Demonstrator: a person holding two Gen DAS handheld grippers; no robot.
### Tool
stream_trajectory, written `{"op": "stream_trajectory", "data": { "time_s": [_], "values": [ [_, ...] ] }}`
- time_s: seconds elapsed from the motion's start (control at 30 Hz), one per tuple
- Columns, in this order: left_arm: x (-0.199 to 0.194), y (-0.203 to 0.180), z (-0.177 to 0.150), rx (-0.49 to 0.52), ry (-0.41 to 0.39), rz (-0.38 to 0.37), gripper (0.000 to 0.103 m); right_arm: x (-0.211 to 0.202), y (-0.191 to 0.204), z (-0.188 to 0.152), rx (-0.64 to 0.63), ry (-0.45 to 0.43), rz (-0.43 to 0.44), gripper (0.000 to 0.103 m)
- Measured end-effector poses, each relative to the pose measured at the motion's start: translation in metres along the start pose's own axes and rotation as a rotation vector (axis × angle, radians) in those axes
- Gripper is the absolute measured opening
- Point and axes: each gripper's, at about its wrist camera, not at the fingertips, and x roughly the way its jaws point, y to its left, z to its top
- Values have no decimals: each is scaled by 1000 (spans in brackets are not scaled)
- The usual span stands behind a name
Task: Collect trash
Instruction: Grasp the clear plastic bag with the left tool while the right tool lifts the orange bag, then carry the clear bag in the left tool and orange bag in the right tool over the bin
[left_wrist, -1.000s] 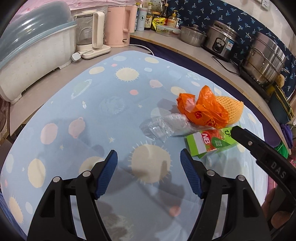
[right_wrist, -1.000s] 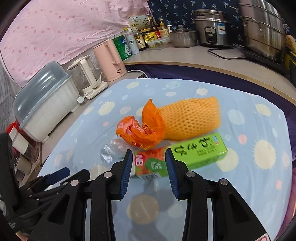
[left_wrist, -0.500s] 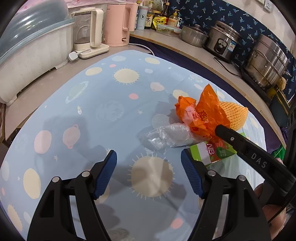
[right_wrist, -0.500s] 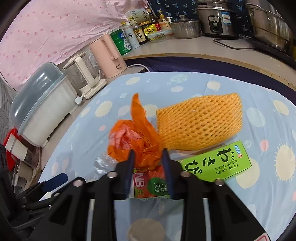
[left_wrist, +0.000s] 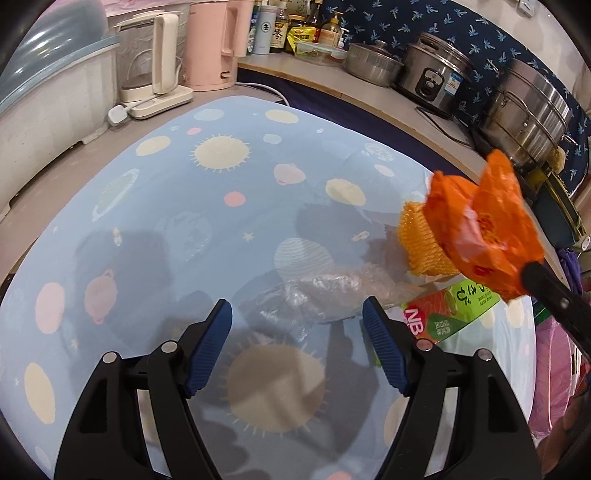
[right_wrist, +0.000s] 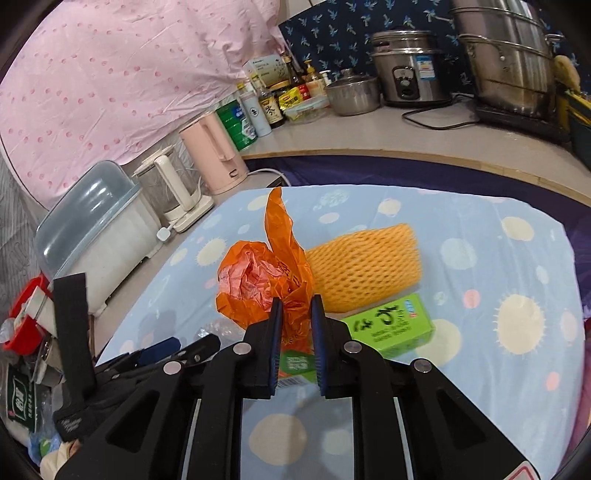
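Holding: right gripper (right_wrist: 296, 308), jaws just closed, pinches the orange plastic bag (right_wrist: 266, 288) at frame centre. I lift slowly, clearing the foam net (right_wrist: 364, 267). Left gripper (left_wrist: 297, 317) gapes empty over the clear wrapper (left_wrist: 314, 295), lower centre.

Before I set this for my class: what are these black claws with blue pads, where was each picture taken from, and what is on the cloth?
No robot: a person carries one hand-held gripper per hand, each with a camera looking along its fingers. In the left camera's view, the left hand-held gripper hangs open over a crumpled clear plastic wrapper. In the right camera's view, the right hand-held gripper has just closed on an orange plastic bag. A yellow foam net and a green carton lie on the blue patterned tablecloth.
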Motion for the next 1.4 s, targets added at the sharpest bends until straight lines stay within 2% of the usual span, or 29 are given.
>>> {"op": "stream_trajectory", "data": {
  "time_s": [0.17, 0.23, 0.3, 0.33, 0.4, 0.5, 0.67, 1.03, 1.17, 1.4],
  "values": [
    [16, -4, 6, -6, 6, -26, 69, -14, -19, -3, 31, -8, -30, 15],
    [21, -6, 7, -8, 15, -37, 65, -17, -25, -5, 39, -8, -42, 15],
    [25, -10, 6, 4, 27, -53, 48, -19, -30, -6, 47, -8, -50, 15],
    [26, -13, 5, 14, 34, -56, 43, -21, -33, -7, 52, -9, -56, 15],
    [29, -16, 4, 32, 51, -55, 20, -24, -38, -9, 60, -8, -59, 15],
    [29, -18, 0, 38, 52, -48, 15, -28, -43, -13, 70, -8, -65, 15],
    [14, -18, -3, 31, 25, -41, 12, -40, -49, -20, 83, -11, -74, 15],
    [-56, -34, -5, 49, -61, -68, 12, -102, -67, -37, 111, -69, -105, 15],
    [-85, -55, -10, 66, -90, -118, 12, -132, -81, -43, 129, -103, -124, 15],
    [-123, -125, -30, 163, -100, -250, 12, -181, -110, -54, 175, -161, -162, 15]
  ]
}}
